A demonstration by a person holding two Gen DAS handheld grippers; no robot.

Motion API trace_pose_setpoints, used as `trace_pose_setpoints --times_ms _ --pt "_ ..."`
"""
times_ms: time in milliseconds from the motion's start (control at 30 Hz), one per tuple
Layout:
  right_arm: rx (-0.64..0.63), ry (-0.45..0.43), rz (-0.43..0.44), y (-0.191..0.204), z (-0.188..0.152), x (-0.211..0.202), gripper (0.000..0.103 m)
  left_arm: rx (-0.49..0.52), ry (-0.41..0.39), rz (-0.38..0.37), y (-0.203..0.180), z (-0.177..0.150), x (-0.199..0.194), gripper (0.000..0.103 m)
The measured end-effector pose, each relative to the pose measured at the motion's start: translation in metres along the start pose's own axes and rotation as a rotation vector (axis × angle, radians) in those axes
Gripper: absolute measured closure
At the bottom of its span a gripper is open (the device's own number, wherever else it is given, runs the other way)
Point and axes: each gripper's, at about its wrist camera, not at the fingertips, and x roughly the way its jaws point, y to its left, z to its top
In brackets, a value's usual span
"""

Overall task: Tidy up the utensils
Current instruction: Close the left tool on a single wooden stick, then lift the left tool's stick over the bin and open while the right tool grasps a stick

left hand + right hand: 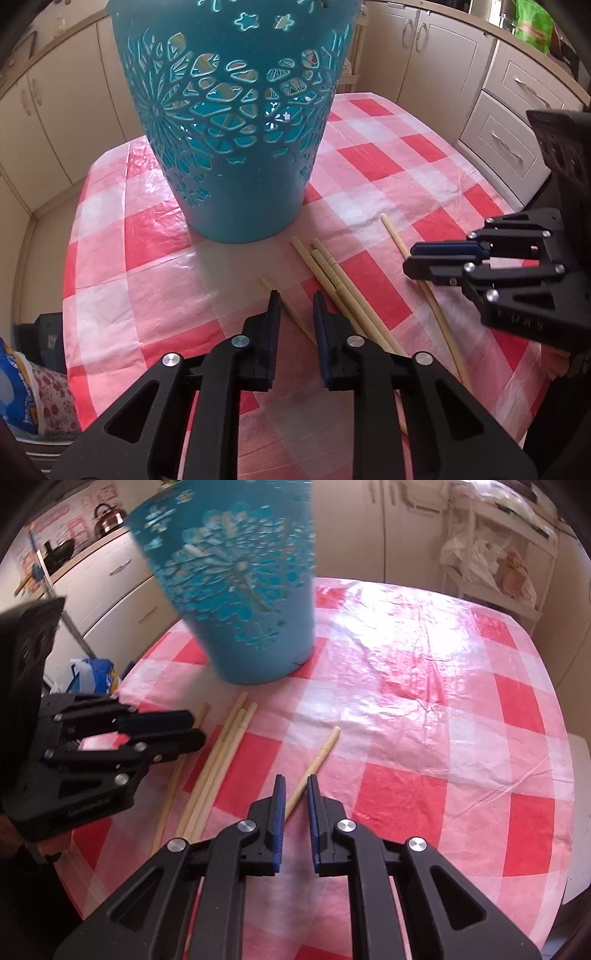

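A tall teal cut-out holder (pixel 236 122) stands on the red-and-white checked table; it also shows in the right wrist view (pixel 243 590). Several pale wooden chopsticks lie in front of it. My left gripper (pixel 295 306) is open, its fingers either side of one chopstick (pixel 286 308), beside a bundle of three (pixel 340 291). My right gripper (pixel 294 788) is open around a lone chopstick (pixel 314 766). The same chopstick shows in the left wrist view (pixel 417 284) under the right gripper (pixel 413 258). The left gripper (pixel 195 727) hovers over the far-left chopstick (pixel 173 790), next to the bundle (pixel 221 760).
The checked tablecloth (pixel 424 709) stretches to the right of the holder. Kitchen cabinets (pixel 443 48) and drawers (pixel 506 140) stand beyond the table. A wire rack with plastic bags (pixel 491 561) is at the back right. Bags (pixel 22 391) lie on the floor to the left.
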Motion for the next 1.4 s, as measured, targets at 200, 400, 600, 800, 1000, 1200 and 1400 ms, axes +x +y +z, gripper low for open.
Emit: trace_pose_setpoints --times_ms 200,400,600,800,1000,1200,1400 --pt "-0.088 -0.002 0.024 0.016 -0.001 0.004 0.091 0.087 -0.017 -0.028 -0.012 0.002 -0.001 0.099" --pt "0.005 0.001 0.027 0.001 0.002 0.002 0.091 -0.064 0.037 0.024 0.007 0.004 0.003 0.098" --pt "0.034 -0.014 0.018 0.000 0.002 0.003 0.091 -0.117 0.024 0.042 0.010 0.004 0.000 0.085" --pt "0.040 -0.027 0.008 0.000 0.004 0.003 0.090 -0.125 0.003 0.042 0.006 0.006 -0.004 0.074" --pt "0.019 -0.034 -0.023 0.006 0.004 0.004 0.090 -0.072 0.011 0.135 -0.013 0.005 0.006 0.079" --pt "-0.033 -0.026 -0.031 0.014 0.003 0.004 0.094 -0.068 -0.007 0.074 -0.018 0.004 0.006 0.098" --pt "-0.023 -0.004 -0.036 0.011 0.006 0.006 0.094 -0.109 0.011 0.071 -0.008 0.003 0.005 0.098"
